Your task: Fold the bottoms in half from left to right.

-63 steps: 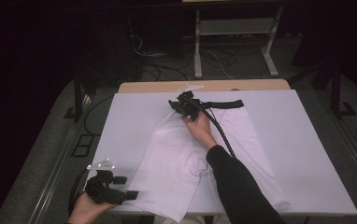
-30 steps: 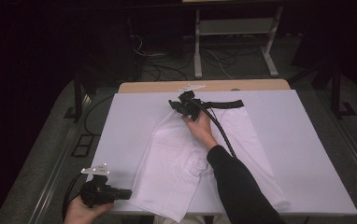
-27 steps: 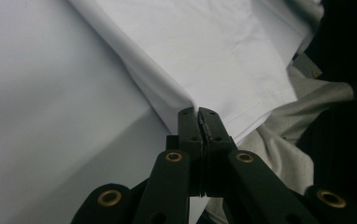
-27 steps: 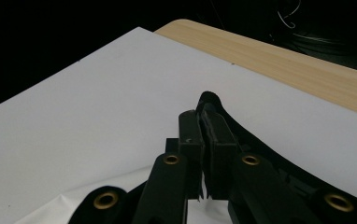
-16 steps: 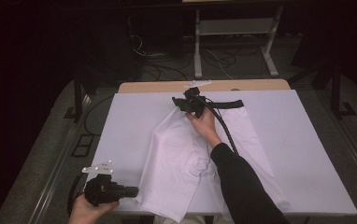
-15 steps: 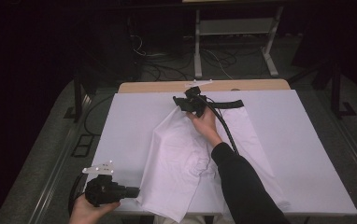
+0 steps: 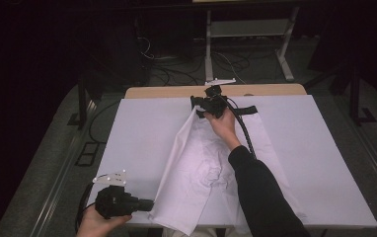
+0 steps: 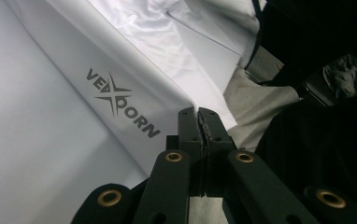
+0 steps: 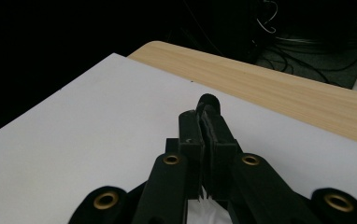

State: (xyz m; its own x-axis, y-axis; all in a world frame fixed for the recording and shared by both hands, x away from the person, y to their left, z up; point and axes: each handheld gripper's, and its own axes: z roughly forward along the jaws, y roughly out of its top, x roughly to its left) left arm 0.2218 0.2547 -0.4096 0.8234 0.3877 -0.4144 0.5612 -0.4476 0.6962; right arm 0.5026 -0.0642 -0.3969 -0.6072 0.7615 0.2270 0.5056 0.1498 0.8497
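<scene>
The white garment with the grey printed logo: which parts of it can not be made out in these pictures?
- High view: the white printed garment's near hem hangs past the white-covered table's edge; the black sleeve hides its right middle.
- Left gripper view: the left gripper shuts on a fold, hiding it.
- Right gripper view: the right gripper covers its pinched cloth.

White cloth (image 7: 196, 173) with grey VEXDORN lettering (image 8: 120, 103), white table cover (image 7: 142, 128), pale wood edge (image 7: 176, 92), black grippers.
</scene>
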